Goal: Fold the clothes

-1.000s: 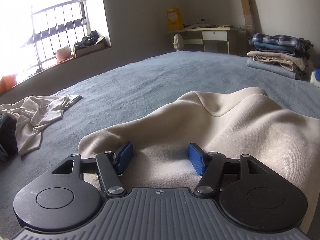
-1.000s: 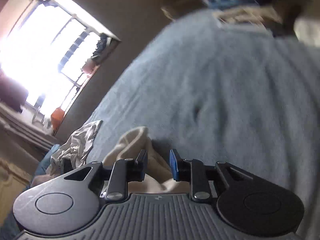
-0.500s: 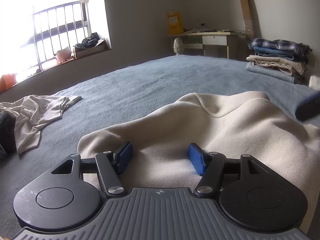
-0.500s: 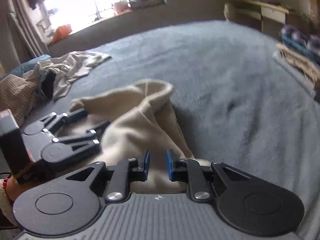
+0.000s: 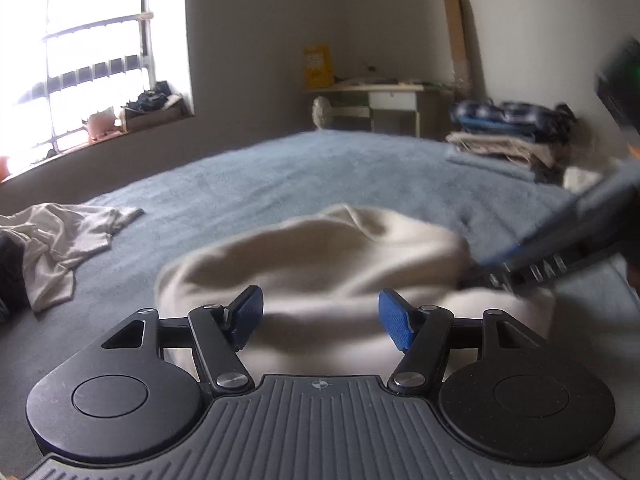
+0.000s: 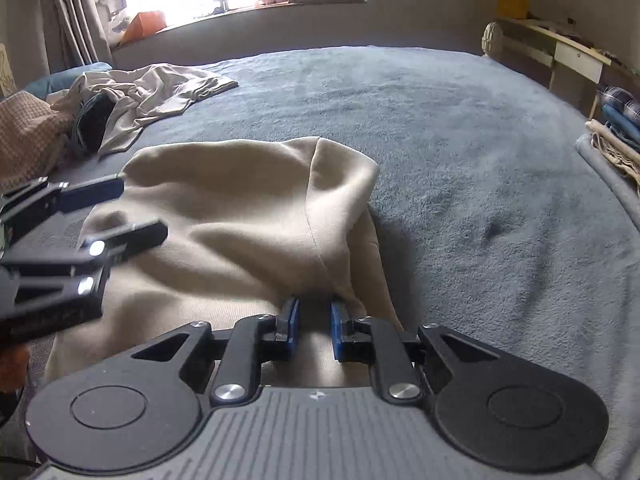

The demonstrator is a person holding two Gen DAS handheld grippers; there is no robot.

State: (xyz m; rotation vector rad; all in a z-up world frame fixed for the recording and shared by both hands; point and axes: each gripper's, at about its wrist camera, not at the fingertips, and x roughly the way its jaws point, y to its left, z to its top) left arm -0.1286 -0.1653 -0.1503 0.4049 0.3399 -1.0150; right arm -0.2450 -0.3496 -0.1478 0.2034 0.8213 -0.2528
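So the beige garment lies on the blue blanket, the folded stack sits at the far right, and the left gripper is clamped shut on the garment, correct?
Not quite: the left gripper is open, its pads standing wide apart over the beige garment, as the left wrist view shows. The rest holds: the garment lies on the blue blanket and the folded stack sits at the far right.
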